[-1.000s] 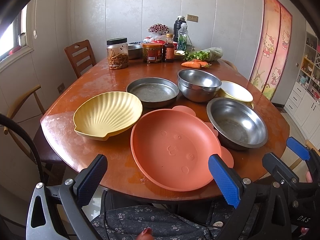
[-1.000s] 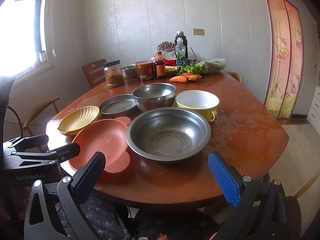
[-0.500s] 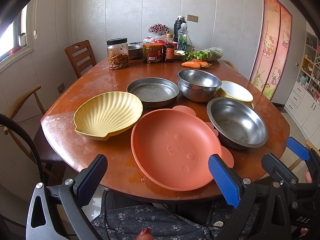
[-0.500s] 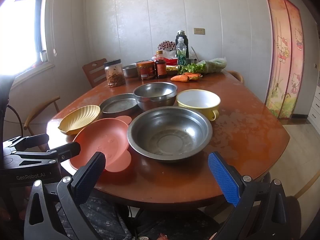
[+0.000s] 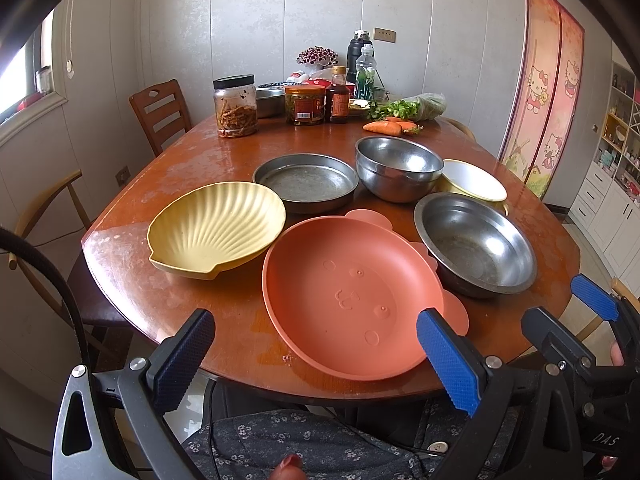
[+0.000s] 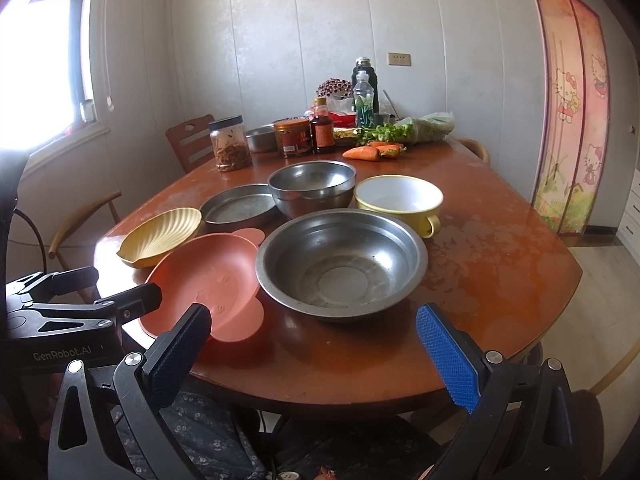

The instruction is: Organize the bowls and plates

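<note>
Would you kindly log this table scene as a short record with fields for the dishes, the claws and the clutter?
table: brown wooden top
near dishes: orange plate, wide steel bowl, shell dish
far dishes: steel pan, deep steel bowl, yellow cup
overlap: orange plate's rim touches the wide steel bowl
left claw: open, empty, at the near table edge
right claw: open, empty, before the wide steel bowl
clutter: jar, carrots

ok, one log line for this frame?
phase: pre-grasp | left gripper: open, over orange plate near edge | right gripper: open, before steel bowl | dishes: all unstacked on table
</note>
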Demonstrator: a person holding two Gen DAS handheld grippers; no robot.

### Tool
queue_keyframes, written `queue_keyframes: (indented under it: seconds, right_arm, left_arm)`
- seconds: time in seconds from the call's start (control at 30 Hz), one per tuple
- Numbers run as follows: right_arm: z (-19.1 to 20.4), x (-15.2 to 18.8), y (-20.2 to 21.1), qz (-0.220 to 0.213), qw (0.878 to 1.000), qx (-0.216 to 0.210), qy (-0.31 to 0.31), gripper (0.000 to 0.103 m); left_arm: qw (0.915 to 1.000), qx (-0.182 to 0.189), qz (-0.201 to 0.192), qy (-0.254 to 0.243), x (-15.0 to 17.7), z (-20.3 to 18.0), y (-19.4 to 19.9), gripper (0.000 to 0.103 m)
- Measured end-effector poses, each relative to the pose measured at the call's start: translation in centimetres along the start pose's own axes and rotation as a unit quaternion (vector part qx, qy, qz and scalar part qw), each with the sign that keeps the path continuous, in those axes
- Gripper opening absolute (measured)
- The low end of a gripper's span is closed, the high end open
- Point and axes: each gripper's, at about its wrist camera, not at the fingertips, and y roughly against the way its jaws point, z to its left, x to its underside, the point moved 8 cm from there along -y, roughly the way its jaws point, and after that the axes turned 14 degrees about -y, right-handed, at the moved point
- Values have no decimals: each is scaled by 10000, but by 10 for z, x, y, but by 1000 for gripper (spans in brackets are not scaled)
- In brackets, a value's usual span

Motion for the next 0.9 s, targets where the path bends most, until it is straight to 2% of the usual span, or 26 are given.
queue_keyframes:
  seconds: [0.47, 0.9]
  right_arm:
    - [2, -2, -2, 14, 10000, -35, -33, 103]
    - [27, -15, -16, 33, 9996, -277, 78, 103]
  left_arm:
    - [10000, -3, 30, 12, 1, 4, -2, 102]
    - [9996, -95, 113, 233, 7, 30, -9, 102]
